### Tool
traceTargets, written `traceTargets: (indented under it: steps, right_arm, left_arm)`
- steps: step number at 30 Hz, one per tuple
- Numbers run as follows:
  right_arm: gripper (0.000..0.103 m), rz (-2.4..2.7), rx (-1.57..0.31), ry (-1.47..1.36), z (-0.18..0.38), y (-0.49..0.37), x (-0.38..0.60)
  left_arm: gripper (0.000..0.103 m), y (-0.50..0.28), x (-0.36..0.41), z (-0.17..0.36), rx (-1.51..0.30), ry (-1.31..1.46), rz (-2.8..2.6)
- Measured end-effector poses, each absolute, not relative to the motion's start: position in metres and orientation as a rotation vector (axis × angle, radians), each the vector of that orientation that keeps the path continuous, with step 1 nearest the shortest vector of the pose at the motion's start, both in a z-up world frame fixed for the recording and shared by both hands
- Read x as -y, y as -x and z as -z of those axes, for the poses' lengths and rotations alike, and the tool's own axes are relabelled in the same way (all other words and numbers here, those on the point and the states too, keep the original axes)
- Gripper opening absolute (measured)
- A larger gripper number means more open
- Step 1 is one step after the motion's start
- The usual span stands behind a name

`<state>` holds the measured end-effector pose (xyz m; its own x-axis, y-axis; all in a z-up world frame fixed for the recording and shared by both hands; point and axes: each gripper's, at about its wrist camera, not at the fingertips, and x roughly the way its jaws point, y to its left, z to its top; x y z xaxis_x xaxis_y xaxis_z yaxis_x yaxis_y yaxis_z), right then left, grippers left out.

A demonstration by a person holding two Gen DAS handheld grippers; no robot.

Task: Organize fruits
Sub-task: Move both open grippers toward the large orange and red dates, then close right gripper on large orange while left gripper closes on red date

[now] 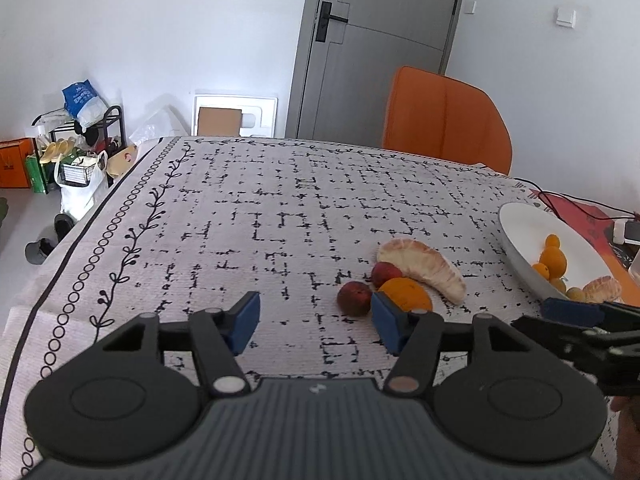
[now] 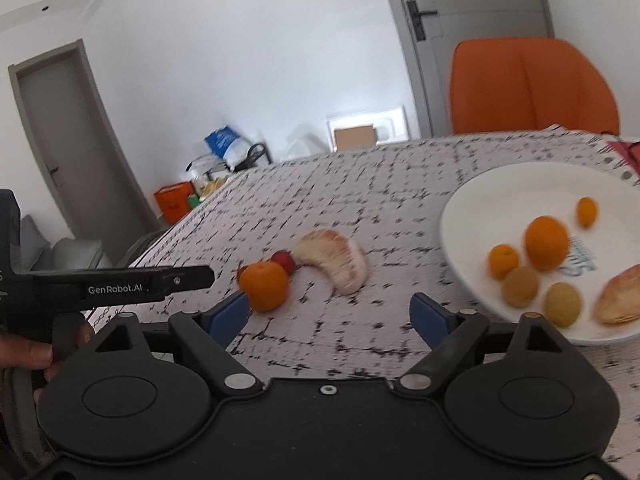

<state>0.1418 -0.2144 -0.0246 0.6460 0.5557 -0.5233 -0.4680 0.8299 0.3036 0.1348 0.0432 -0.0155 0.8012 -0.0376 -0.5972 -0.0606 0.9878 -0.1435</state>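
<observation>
On the patterned tablecloth lie a pomelo segment [image 1: 424,266] [image 2: 336,260], an orange [image 1: 406,294] [image 2: 265,286] and two small red fruits [image 1: 354,298] [image 1: 385,274]; in the right wrist view one red fruit [image 2: 285,261] shows behind the orange. A white plate [image 1: 520,236] [image 2: 500,192] at the right holds several small oranges, two yellowish fruits and a pomelo piece [image 2: 618,300]. My left gripper [image 1: 316,322] is open and empty, its right pad next to the orange. My right gripper [image 2: 330,314] is open and empty, between the loose fruit and the plate.
An orange chair [image 1: 444,118] [image 2: 528,88] stands at the table's far side. A red mat with black cables [image 1: 576,210] lies beyond the plate. The table's left edge [image 1: 80,248] drops to a floor with bags and a rack.
</observation>
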Motion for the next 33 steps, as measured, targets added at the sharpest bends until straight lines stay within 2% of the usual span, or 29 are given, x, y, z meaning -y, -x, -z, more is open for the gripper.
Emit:
traceTargets:
  steps: [14, 23, 28, 33]
  right_arm:
    - [0.073, -0.698, -0.671, -0.042, 0.026, -0.155, 0.162]
    - [0.057, -0.725, -0.702, -0.03, 0.029, -0.171, 0.15]
    - [0.038, -0.757, -0.728, -0.03, 0.032, -0.178, 0.148]
    - [0.037, -0.743, -0.721, -0.045, 0.028, -0.176, 0.156]
  left_arm:
    - [0.06, -0.134, -0.06, 0.023, -0.65, 0.175, -0.047]
    - [0.06, -0.135, -0.065, 0.024, -0.647, 0.184, -0.085]
    - [0.06, -0.136, -0.063, 0.025, -0.646, 0.19, -0.078]
    - [0.06, -0.141, -0.055, 0.026, -0.654, 0.17, -0.051]
